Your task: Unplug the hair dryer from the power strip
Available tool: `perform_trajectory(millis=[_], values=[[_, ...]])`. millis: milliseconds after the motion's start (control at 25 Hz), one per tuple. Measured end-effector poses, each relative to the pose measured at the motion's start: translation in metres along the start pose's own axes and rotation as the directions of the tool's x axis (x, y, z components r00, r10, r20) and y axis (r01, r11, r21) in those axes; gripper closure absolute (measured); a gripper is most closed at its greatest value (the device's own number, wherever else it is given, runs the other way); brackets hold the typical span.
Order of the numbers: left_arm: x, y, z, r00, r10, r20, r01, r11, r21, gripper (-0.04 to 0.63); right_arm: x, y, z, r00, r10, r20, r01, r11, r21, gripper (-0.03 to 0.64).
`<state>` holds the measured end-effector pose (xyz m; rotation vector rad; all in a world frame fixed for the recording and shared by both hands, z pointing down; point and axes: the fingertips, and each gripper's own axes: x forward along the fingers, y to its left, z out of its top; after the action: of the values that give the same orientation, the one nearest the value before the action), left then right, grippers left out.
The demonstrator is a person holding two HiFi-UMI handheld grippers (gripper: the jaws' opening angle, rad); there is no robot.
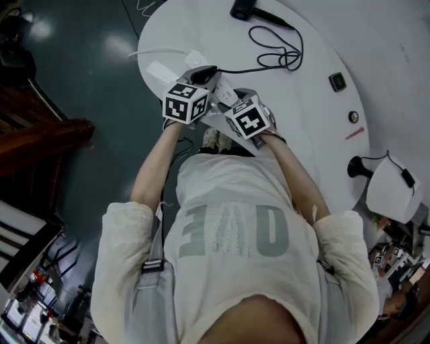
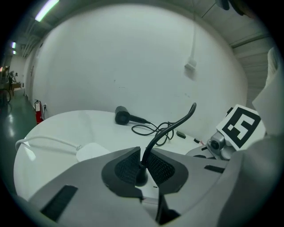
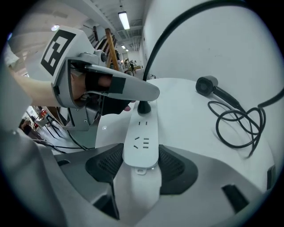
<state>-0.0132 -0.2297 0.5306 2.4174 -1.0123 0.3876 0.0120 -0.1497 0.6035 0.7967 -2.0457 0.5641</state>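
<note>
A white power strip (image 3: pixel 142 142) lies on the round white table (image 1: pixel 316 67). My right gripper (image 3: pixel 141 164) is shut on its near end, one pad on each side. A black plug (image 3: pixel 144 107) stands in the strip's far socket. My left gripper (image 2: pixel 143 170) is shut on that plug (image 2: pixel 141 175), and the cord rises from between its pads (image 2: pixel 126 167). The black cord (image 1: pixel 279 54) runs in loose loops to the black hair dryer (image 1: pixel 243 9), which lies at the table's far side. In the head view both grippers (image 1: pixel 205 72) (image 1: pixel 232 101) sit close together near the table's front edge.
The strip's own white cable (image 2: pixel 49 141) trails off to the left over the table edge. A small black box (image 1: pixel 337 81), a round knob (image 1: pixel 353 117) and a red pen (image 1: pixel 355 133) lie at the right. A black stand with a white shade (image 1: pixel 396 188) is beyond them.
</note>
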Motion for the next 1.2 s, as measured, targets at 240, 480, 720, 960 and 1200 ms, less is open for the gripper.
perform_trajectory(millis=[240,480,720,960,1200], values=[[-0.001,-0.019,0.006,0.999,0.045,0.031,-0.053,0.946,0.32,0.546,-0.001,0.001,-0.006,0.997,0.064,-0.031,-0.061,0.994,0.093,0.36],[-0.006,-0.01,0.008,0.992,0.001,0.124,0.015,0.992,-0.126,0.546,-0.004,0.001,-0.008,0.998,0.037,-0.059,-0.031,0.994,0.105,0.359],[-0.013,-0.015,0.01,0.99,0.048,0.132,-0.045,0.999,-0.03,0.548,-0.005,0.003,-0.009,0.996,0.046,-0.075,-0.038,0.994,0.105,0.359],[-0.015,-0.036,0.02,0.991,0.03,0.133,-0.071,0.947,0.312,0.551,-0.003,0.007,-0.009,0.995,0.065,-0.076,-0.056,0.992,0.116,0.357],[-0.05,-0.052,0.185,0.88,-0.061,0.472,-0.167,0.889,0.425,0.578,-0.005,0.004,-0.018,0.992,0.029,-0.119,-0.018,0.996,0.091,0.357]])
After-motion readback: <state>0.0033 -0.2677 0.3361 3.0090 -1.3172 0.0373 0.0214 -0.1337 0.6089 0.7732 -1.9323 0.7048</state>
